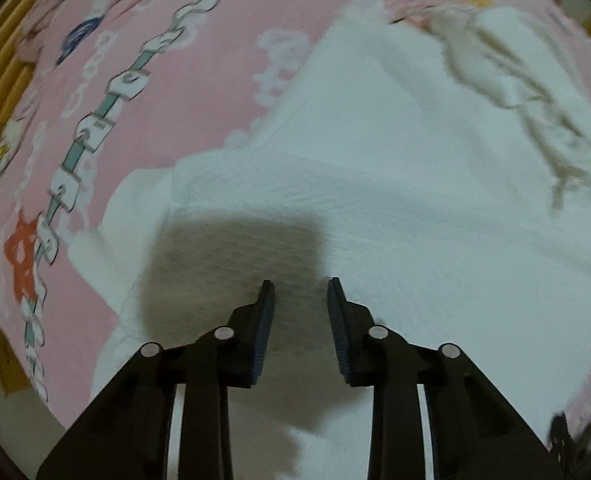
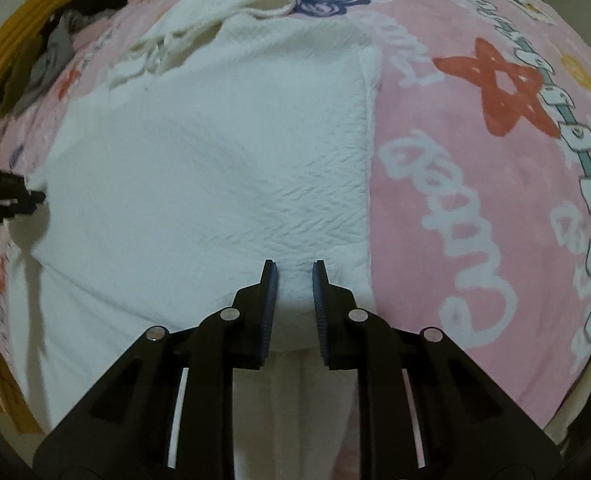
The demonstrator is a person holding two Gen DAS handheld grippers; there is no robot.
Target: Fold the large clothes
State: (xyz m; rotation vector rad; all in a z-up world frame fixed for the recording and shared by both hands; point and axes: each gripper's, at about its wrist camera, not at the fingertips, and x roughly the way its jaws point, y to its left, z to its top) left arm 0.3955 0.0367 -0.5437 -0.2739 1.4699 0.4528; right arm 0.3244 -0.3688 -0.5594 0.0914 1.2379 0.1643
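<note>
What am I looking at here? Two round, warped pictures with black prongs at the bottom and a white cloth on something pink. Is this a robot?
No robot: a person holds a two-finger gripping tool in each hand, each with a wide-angle camera looking along its fingers, which is why the pictures look bulged. One picture comes from the left gripper, the other from the right gripper. Both look down on a white textured garment, already partly folded, lying on a pink bedcover printed with stars and lettering. A crumpled cream knitted piece lies at the garment's far end, and dark clothes are piled farther off. The left jaws stand apart over the cloth, holding nothing. Whether the narrower right jaws pinch the fabric is unclear.
</note>
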